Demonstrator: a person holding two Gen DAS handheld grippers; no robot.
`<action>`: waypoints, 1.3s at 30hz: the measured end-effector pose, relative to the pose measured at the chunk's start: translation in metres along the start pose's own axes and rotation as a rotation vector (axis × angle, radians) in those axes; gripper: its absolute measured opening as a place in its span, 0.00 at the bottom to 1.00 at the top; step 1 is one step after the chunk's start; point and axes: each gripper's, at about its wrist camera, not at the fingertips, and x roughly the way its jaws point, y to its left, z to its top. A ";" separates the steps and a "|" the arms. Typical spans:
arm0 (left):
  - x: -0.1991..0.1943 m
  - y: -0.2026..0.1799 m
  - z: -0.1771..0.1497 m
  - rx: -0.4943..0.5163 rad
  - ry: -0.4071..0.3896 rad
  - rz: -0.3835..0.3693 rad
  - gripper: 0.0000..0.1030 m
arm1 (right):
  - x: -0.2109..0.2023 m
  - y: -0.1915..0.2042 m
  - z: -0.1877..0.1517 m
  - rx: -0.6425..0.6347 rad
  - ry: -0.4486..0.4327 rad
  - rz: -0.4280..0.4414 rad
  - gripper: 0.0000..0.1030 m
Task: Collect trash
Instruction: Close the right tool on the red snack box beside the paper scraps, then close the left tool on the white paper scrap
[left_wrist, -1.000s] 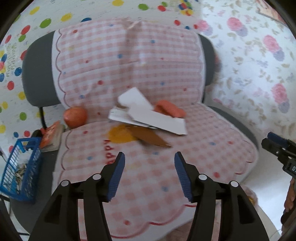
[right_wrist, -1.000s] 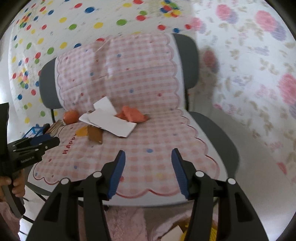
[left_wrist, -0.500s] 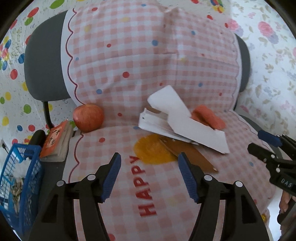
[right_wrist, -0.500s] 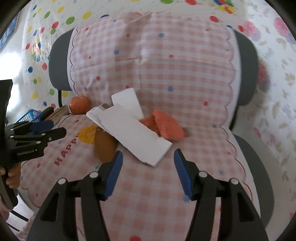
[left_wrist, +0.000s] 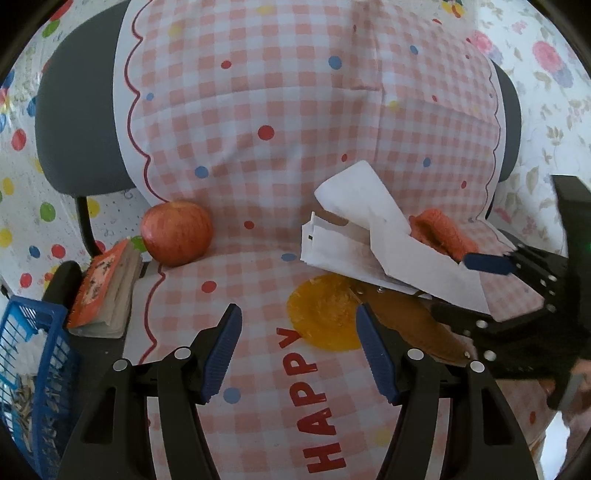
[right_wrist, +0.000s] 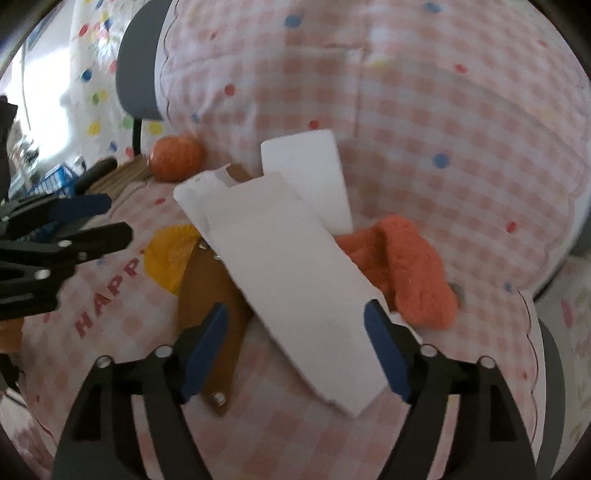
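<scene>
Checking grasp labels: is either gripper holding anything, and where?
Nothing held. Right gripper, jaws just opened wider, straddles the white paper without pressing; left gripper is open over the cloth.

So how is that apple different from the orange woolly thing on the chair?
The apple is round, smooth and red-streaked; the orange woolly thing is a soft, fuzzy, crumpled lump of plain orange. The apple sits alone against the backrest, touching nothing else, while the woolly thing lies partly tucked under the white paper. Both rest on the checked seat cover near the backrest.
</scene>
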 end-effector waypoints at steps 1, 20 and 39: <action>0.000 0.000 0.000 -0.004 0.000 -0.003 0.63 | 0.005 -0.005 0.001 0.000 0.008 0.027 0.78; -0.020 -0.009 -0.010 0.001 -0.009 -0.006 0.63 | -0.113 -0.028 -0.024 0.313 -0.223 -0.051 0.02; 0.062 0.018 0.031 -0.264 0.138 -0.208 0.47 | -0.114 -0.026 -0.056 0.399 -0.198 -0.085 0.02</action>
